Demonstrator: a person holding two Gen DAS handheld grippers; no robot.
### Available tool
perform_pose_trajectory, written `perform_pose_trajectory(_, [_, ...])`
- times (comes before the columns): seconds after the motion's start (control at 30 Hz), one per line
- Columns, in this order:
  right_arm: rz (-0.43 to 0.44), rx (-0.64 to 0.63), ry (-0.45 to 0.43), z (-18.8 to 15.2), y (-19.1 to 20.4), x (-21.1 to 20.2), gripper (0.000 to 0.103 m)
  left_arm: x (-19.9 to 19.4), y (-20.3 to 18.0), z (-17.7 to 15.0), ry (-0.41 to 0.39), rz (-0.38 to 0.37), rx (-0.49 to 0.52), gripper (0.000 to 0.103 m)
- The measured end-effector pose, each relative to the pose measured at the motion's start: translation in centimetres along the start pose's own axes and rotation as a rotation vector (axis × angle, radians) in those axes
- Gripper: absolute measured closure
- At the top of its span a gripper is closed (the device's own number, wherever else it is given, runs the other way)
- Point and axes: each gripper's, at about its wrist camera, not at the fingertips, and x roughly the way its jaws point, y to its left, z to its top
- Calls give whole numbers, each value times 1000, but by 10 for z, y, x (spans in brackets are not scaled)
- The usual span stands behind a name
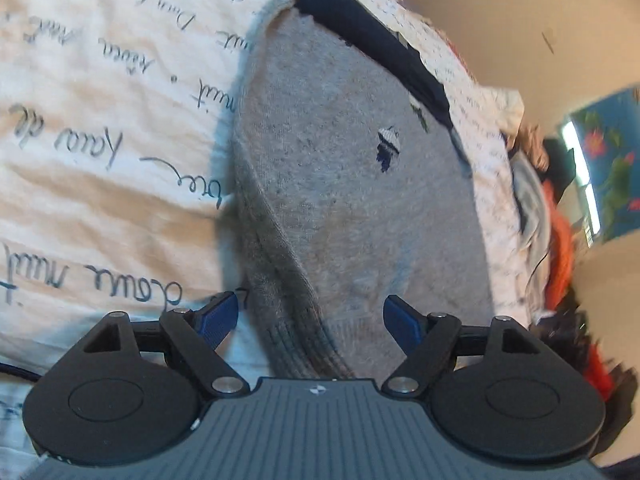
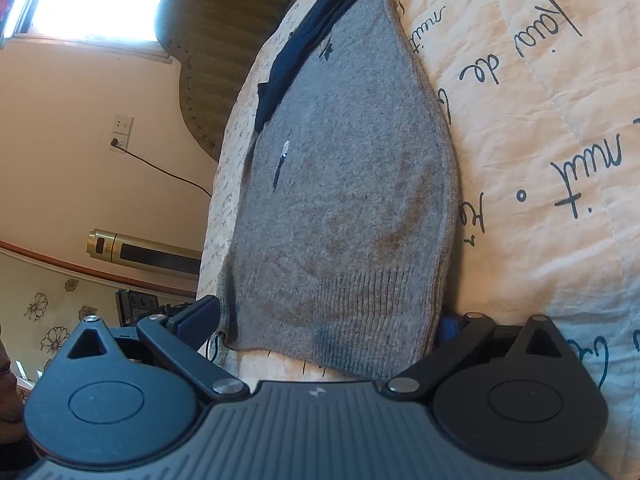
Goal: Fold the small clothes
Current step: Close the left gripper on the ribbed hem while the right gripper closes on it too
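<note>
A small grey sock (image 1: pixel 344 184) lies flat on the quilt with writing on it (image 1: pixel 100 128), its ribbed cuff end near both claws and a dark blue cloth (image 1: pixel 372 40) at its far end. The left gripper (image 1: pixel 310 320) hangs over the cuff with its blue pads wide apart and nothing in them, and the right gripper (image 2: pixel 332 320) also stands wide, the cuff lying between its pads, but I cannot tell if they press it. To fold well, I think each claw should pinch one cuff corner, lift both evenly, and lay them on the far end so the edges match.
</note>
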Motion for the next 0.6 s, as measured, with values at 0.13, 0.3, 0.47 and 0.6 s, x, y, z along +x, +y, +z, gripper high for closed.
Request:
perform_pose_trajectory(0.13, [-15, -8, 6, 1, 0, -2, 1, 0, -5, 4, 6, 52, 25, 36])
perform_pose_trajectory(0.3, [-39, -35, 7, -1, 5, 1, 1, 8, -22, 5, 30, 159, 137, 43])
perform_pose_trajectory(0.47, [-43, -35, 9, -2, 7, 0, 1, 9, -30, -2, 48, 270, 240, 74])
perform_pose_trajectory(0.6, [-39, -38, 9, -3, 7, 2, 1, -9, -2, 0, 49, 207, 109, 88])
